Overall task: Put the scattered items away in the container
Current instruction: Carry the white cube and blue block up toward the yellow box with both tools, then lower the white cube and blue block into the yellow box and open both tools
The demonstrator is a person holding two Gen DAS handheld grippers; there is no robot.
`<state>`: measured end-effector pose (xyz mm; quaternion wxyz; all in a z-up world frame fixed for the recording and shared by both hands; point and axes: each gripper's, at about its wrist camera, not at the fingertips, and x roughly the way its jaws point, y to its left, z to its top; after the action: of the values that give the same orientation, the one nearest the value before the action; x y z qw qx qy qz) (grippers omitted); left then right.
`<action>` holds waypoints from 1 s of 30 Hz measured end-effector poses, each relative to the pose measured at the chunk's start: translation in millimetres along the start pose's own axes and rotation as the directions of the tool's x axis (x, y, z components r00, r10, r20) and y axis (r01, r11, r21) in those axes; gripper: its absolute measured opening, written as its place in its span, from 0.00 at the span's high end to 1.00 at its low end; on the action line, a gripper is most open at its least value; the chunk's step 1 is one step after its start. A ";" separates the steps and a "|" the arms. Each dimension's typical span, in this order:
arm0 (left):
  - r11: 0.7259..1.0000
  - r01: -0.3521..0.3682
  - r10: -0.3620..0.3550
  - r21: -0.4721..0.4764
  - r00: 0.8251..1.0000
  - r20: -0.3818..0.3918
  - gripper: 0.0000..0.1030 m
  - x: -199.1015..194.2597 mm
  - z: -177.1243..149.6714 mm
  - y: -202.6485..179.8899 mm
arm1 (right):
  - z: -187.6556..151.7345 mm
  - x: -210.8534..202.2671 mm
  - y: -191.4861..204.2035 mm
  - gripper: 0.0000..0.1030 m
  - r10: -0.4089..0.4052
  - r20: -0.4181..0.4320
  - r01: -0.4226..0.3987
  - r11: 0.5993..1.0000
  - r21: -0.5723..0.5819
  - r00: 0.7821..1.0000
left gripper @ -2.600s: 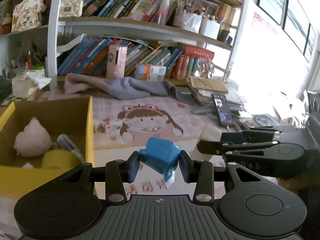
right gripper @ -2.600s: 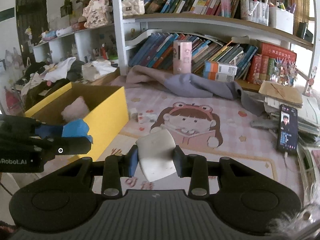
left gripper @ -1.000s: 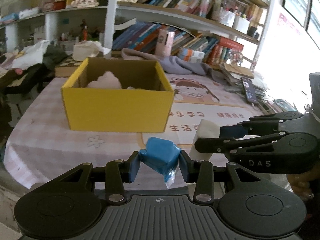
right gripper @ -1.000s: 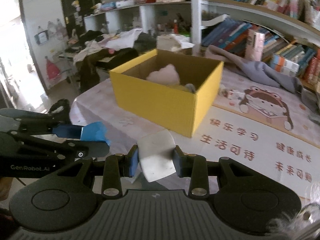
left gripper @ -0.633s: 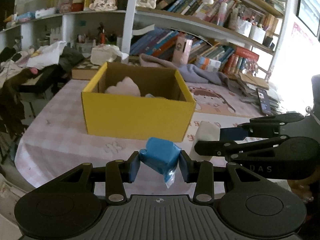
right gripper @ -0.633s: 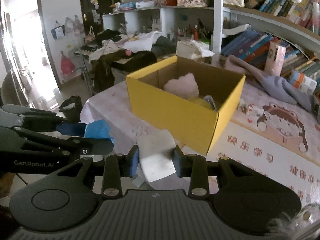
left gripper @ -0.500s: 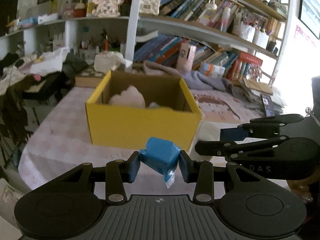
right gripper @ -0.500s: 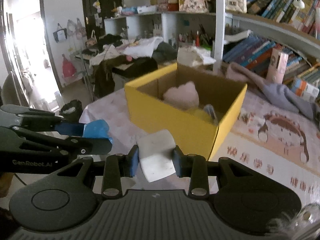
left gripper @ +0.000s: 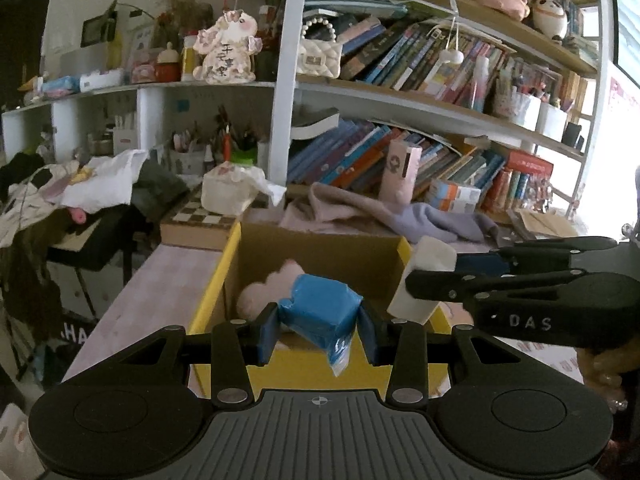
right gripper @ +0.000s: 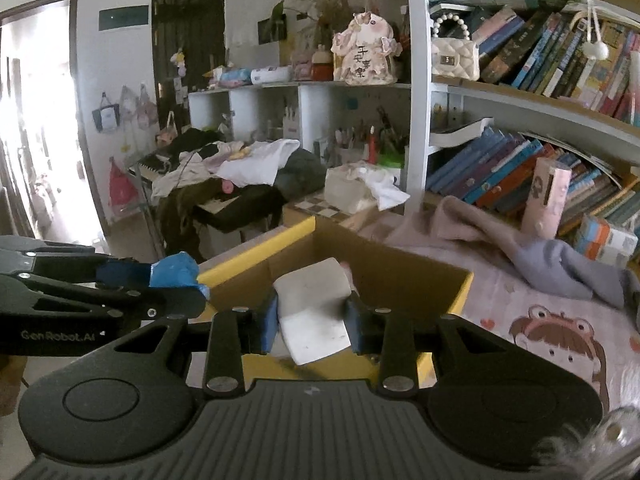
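Far left, a heap of clothes (left gripper: 80,188) lay over dark furniture beside the table. Then a chessboard box (left gripper: 200,224) with a white tissue box (left gripper: 230,192) on top, just behind the container.

The left gripper (left gripper: 318,330) had its jaws clamped on a blue wrapped block (left gripper: 320,314) – pads pressing both sides, a bit of wrapper hanging below. The block was held over the near wall of the yellow cardboard box (left gripper: 208,304), above the opening, not resting on anything. Inside the box, a pink plush toy (left gripper: 260,294) sat partly hidden behind the block.

Just to the right, the right gripper (right gripper: 312,322) was closed on a white block (right gripper: 314,312), tilted, gripped by its two sides – also above the box's near edge, with the open interior straight ahead. In the left wrist view that white block (left gripper: 424,276) showed near the box's right corner, beside the blue one but apart from it.

Behind the box a grey-pink cloth (right gripper: 520,244) lay across the table. A pink carton (right gripper: 548,196) stood upright against rows of books (left gripper: 360,156) on the shelf. Far right, a cartoon-girl mat (right gripper: 560,340) covered the tabletop.
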<state>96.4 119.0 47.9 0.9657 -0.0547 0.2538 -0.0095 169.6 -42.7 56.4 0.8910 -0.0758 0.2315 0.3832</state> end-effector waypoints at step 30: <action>1.000 0.011 -0.011 0.000 0.957 -0.290 0.59 139.1 -7.2 26.9 | -1.8 157.5 -38.8 0.68 -0.032 -0.323 0.027 0.999 -0.020 0.946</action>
<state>213.8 138.6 -29.3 0.9181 -0.0532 0.3922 -0.0229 291.1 31.7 -21.0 0.8461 -0.1478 0.3700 0.3540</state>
